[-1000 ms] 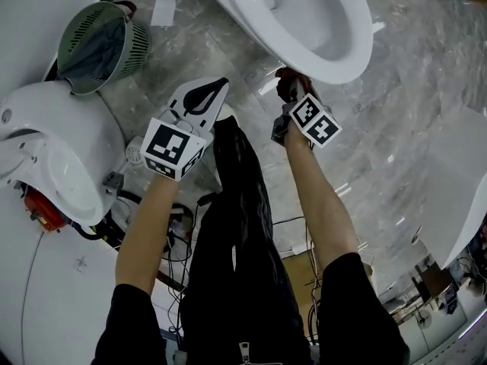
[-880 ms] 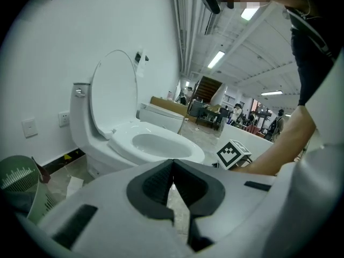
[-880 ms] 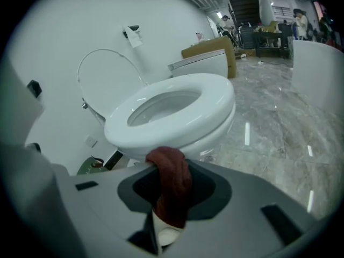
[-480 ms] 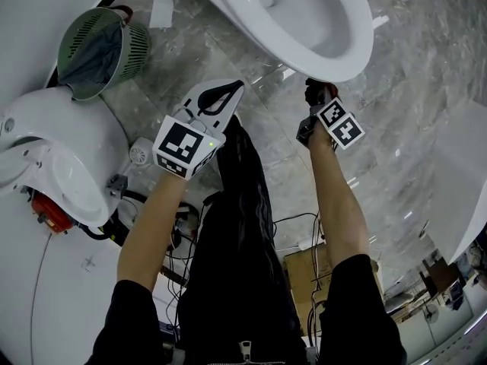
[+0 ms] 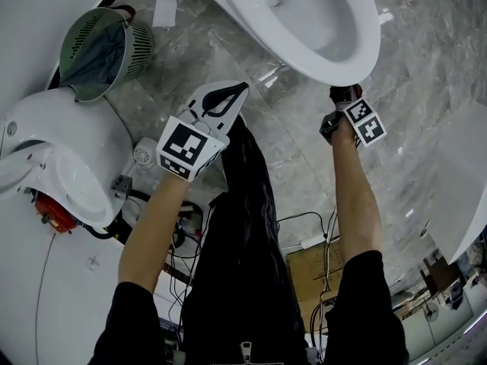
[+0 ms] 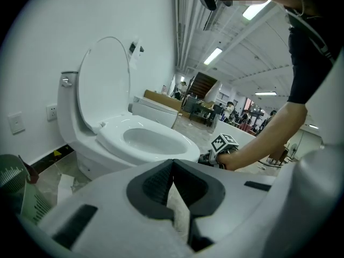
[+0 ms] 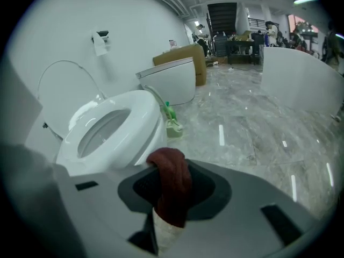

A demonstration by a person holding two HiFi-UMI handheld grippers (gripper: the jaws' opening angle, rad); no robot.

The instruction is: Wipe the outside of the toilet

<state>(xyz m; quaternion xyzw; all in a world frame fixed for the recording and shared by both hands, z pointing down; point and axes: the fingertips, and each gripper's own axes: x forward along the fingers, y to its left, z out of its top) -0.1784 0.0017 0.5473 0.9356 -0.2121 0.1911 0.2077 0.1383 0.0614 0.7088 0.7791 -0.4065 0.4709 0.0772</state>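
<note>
The white toilet (image 5: 319,29) stands at the top of the head view with its lid up. My right gripper (image 5: 344,94) is shut on a dark red cloth (image 7: 171,184) and holds it against the outside of the bowl, just under the front rim. The bowl's side (image 7: 145,138) is right beside the cloth in the right gripper view. My left gripper (image 5: 225,99) hovers over the floor left of the bowl, shut, with nothing between its jaws. In the left gripper view the toilet (image 6: 145,141) and the right gripper's marker cube (image 6: 223,144) show ahead.
A green basket (image 5: 103,44) with grey cloth in it stands at upper left. Another white toilet (image 5: 53,158) is at the left, with cables (image 5: 175,226) on the floor by it. A white fixture (image 5: 456,196) is at the right. A green brush (image 7: 172,120) stands beyond the bowl.
My right gripper has slid to the right along the bowl's front rim with the red cloth. My left gripper has shifted a little to the right and stays shut.
</note>
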